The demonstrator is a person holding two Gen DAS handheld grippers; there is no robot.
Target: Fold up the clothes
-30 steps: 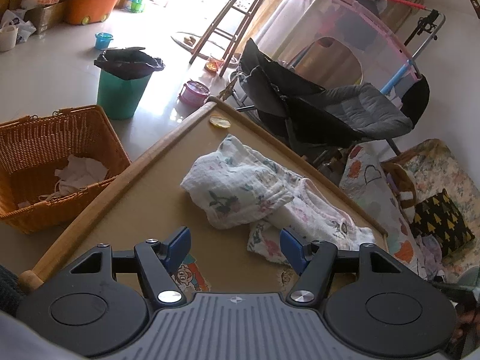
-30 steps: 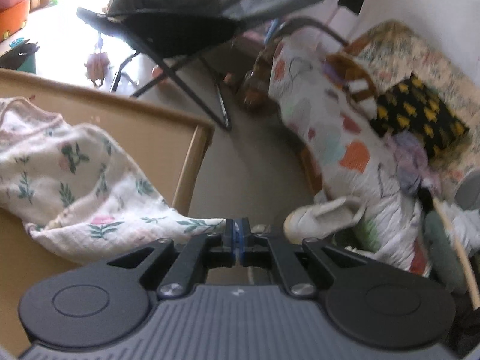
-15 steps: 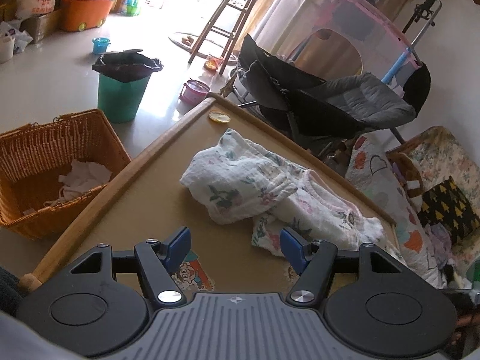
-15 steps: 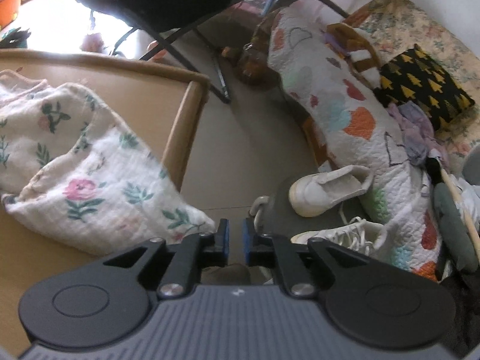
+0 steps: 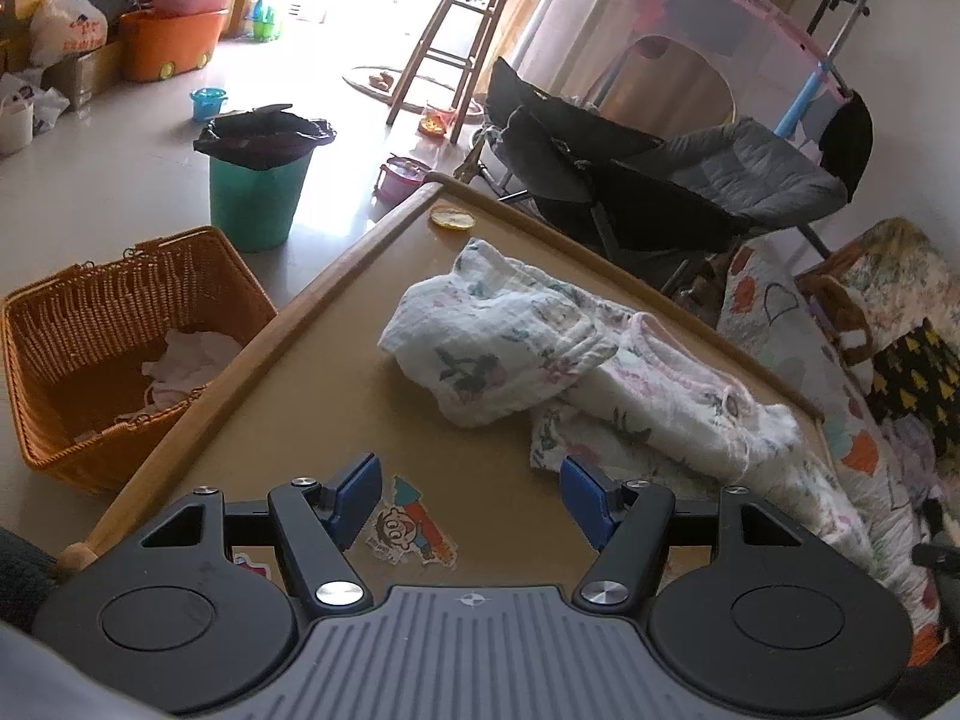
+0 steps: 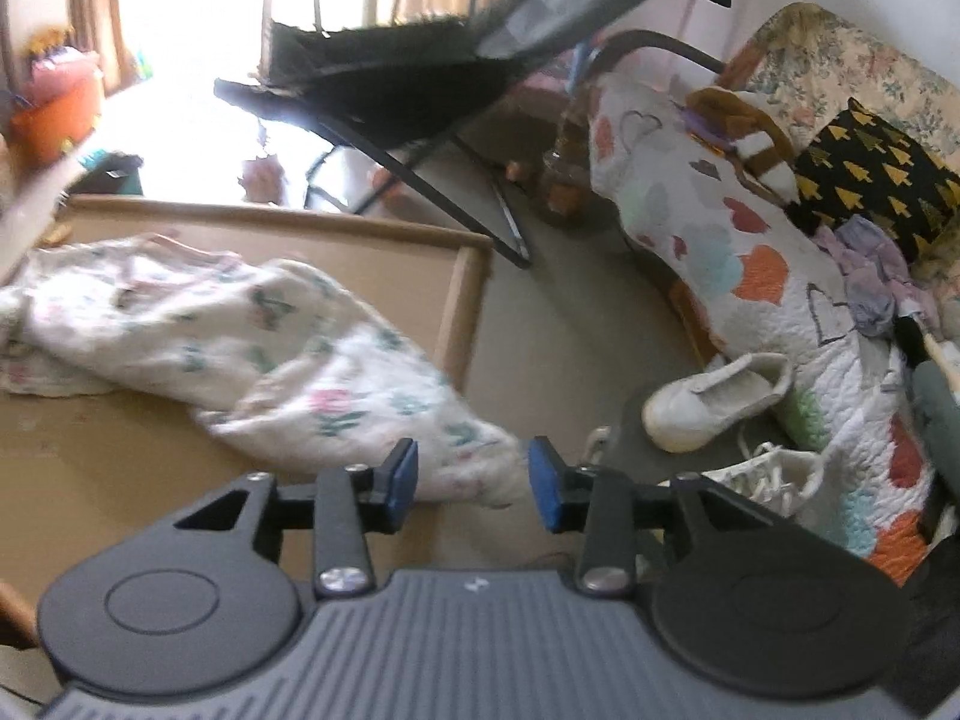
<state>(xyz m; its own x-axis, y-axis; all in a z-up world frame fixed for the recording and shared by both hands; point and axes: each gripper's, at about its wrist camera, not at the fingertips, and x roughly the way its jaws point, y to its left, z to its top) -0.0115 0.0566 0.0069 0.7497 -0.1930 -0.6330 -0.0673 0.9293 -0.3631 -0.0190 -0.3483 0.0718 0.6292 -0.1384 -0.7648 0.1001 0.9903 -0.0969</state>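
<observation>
Nearest us, our left tool (image 5: pixel 471 498) hangs over the counter (image 5: pixel 336 384) with its blue pads well apart and nothing between them, above a cartoon sticker (image 5: pixel 408 525); we judge it is waiting for a hold. Our right tool (image 6: pixel 471 477) has just been opening its jaws, and the tail end of the floral garment (image 6: pixel 252 348) now lies between the pads, which do not press on it; we read that as a corner let go near the counter's edge. The floral garment (image 5: pixel 576 372) lies rumpled on the counter, its long axis running from the far corner toward the near right edge. Beyond, on the floor, stands a wicker basket (image 5: pixel 78 312).
</observation>
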